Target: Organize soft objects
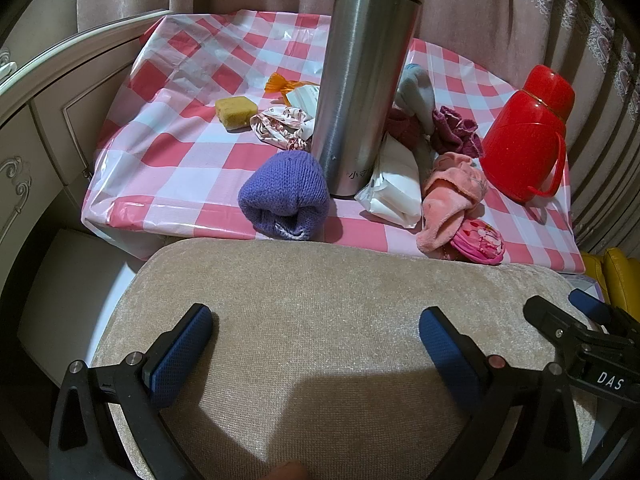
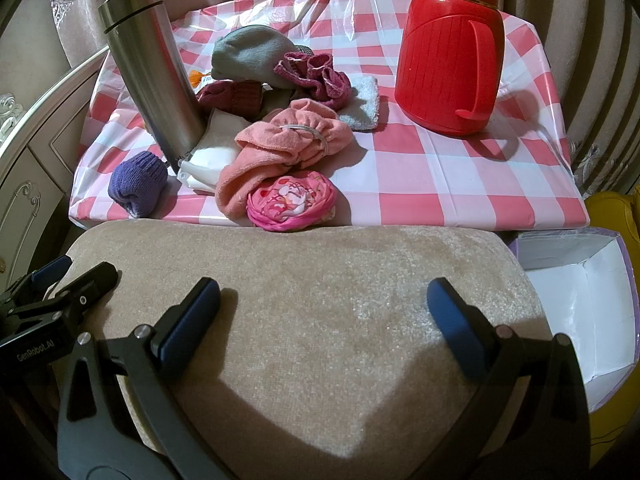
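Note:
Soft things lie on a pink checked table (image 1: 180, 152) (image 2: 440, 184): a purple knitted roll (image 1: 285, 194) (image 2: 138, 184), a pink towel (image 1: 452, 196) (image 2: 280, 152), a pink printed bundle (image 1: 478, 246) (image 2: 292, 202), a maroon knit (image 1: 456, 130) (image 2: 316, 74), a grey sock (image 2: 248, 56), a white washcloth (image 2: 364, 104), a yellow sponge (image 1: 236, 111) and a white packet (image 1: 394, 184). My left gripper (image 1: 316, 344) and right gripper (image 2: 324, 314) are both open and empty, side by side above a beige cushion (image 1: 320, 320) (image 2: 304, 300) in front of the table.
A tall steel flask (image 1: 360, 80) (image 2: 156, 76) stands amid the soft things. A red jug (image 1: 528, 136) (image 2: 450, 52) stands at the table's right. An open white box (image 2: 576, 304) sits right of the cushion. A white cabinet (image 1: 40, 128) is on the left.

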Available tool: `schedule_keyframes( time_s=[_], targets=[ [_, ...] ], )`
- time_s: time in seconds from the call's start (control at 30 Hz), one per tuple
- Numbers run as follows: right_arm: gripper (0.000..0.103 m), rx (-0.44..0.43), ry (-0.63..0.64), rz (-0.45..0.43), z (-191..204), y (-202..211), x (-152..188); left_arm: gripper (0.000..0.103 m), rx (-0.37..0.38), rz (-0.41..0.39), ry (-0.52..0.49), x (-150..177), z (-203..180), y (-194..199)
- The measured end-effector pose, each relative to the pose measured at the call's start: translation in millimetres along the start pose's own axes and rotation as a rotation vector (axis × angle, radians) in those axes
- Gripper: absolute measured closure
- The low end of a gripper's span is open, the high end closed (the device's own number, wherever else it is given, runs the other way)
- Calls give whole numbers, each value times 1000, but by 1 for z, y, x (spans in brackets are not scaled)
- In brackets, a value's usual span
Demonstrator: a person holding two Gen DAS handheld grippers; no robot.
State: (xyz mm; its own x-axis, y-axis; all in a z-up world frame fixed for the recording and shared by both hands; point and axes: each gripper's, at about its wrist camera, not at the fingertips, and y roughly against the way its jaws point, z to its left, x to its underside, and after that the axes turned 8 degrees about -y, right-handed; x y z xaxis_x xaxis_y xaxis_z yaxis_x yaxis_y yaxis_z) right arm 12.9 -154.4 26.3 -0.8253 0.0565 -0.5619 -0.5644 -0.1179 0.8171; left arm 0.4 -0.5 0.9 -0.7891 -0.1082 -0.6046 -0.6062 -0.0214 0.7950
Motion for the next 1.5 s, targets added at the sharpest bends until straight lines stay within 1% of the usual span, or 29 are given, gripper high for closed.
schedule_keyframes(
  time_s=[0.23, 0.43, 0.53, 0.67, 0.73, 0.87, 0.97, 1.07, 1.1, 1.2, 1.3, 1.4, 1.5],
  targets=[
    [0, 0, 0, -1, 0, 0, 0, 0, 4, -1, 3, 0, 0, 0],
    [0, 1, 0, -5, 0, 0, -1, 0, 24, 0, 32, -3, 6, 2],
    [0, 2, 2, -3, 0, 0, -2, 0, 4, 33, 23, -10, 6, -1],
    [0, 4, 3, -2, 0, -1, -2, 0, -26, 61, 55, -25, 20, -11],
    [0, 6, 3, 1, 1, -1, -3, 1, -22, 72, 65, -34, 26, -18],
    [0, 9, 6, 28, 2, -3, -6, 1, -13, 71, 39, -55, 30, -32],
    [0, 5, 11, 58, 2, -7, -10, 7, 9, 94, 51, -70, 33, -50],
    [0, 2, 34, 106, 3, -11, -16, 14, 48, 141, 66, -77, 35, -71],
    [0, 0, 43, 122, 3, -13, -18, 19, 49, 153, 73, -78, 36, -76],
    [0, -27, 86, 173, 3, -18, -24, 25, 53, 181, 95, -79, 39, -89],
    [0, -58, 110, 208, 2, -27, -32, 35, 64, 187, 121, -78, 43, -95],
    [0, -78, 121, 227, 5, -33, -39, 39, 79, 176, 130, -75, 45, -96],
    [0, -96, 180, 235, 13, -40, -48, 44, 75, 152, 121, -71, 42, -91]
  ],
)
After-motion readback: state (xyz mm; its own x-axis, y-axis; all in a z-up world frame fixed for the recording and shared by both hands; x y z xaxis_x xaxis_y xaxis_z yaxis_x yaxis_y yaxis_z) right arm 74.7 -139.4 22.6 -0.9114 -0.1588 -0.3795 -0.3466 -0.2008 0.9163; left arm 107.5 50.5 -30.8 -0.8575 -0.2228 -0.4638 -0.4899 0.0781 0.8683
